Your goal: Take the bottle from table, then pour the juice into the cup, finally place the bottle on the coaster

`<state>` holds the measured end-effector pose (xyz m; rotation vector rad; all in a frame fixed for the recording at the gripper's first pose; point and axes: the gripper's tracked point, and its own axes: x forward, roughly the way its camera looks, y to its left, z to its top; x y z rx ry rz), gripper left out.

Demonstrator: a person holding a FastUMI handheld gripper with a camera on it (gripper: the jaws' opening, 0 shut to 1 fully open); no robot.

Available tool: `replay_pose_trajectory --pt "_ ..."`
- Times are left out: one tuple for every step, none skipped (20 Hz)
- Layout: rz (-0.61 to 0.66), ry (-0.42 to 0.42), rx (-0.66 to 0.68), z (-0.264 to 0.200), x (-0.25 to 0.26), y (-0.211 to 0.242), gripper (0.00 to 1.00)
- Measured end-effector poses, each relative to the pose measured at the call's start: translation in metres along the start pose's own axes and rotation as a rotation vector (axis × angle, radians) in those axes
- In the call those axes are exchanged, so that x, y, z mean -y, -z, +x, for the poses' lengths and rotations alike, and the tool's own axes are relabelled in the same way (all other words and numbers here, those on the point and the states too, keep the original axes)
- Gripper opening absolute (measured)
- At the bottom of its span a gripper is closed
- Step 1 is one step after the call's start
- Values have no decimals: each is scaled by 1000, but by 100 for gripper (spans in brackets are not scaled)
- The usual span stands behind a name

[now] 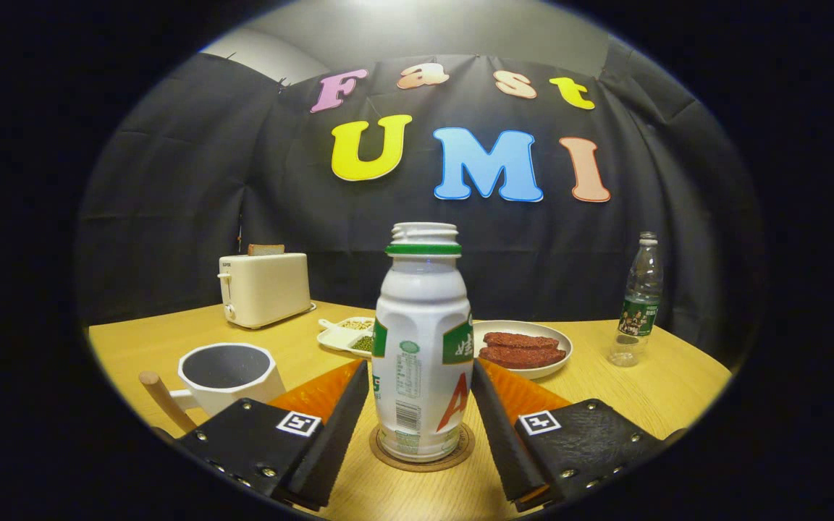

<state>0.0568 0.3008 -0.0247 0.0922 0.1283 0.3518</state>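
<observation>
A white juice bottle (422, 347) with green label and an uncapped neck stands upright on a round brown coaster (460, 450) on the wooden table. My gripper (420, 373) has one finger on each side of the bottle's body, and both fingertips (350, 391) touch its sides, so it is shut on the bottle. A white cup (225, 376) with a dark inside and a wooden handle stands just left of the left finger. Whether there is juice in the cup is hidden from this angle.
Beyond the bottle are a white plate with sausages (522, 349) and a small white dish of beans (348, 334). A cream toaster (265, 288) with a slice of bread stands at the back left. A clear water bottle (638, 304) stands at the right.
</observation>
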Motion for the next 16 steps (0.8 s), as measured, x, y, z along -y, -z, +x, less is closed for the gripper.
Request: replay_pose_trajectory --pt "-3 10 -9 0 1 1 87" --pt "-4 15 -13 -1 3 2 94" --pt "-2 16 -9 -3 3 0 95" --pt "4 20 -2 -5 4 -3 95" --pt "11 25 9 -6 5 -9 95" --pt "16 30 19 -9 6 -14 95" --pt "15 33 34 -12 6 -22 95" --pt "5 40 51 -17 6 -30 95" --pt "-10 45 70 -22 5 -40 95" --pt "-23 46 93 -26 3 -51 95" --pt "-35 47 119 -31 0 -66 95" --pt "-43 46 147 -38 -4 -82 95" --pt "-54 43 175 -45 -7 -97 95" --pt "-68 42 203 -51 -11 -112 95" --pt "-82 37 227 -56 -15 -126 95" --pt "-97 30 255 -63 -19 -141 95"
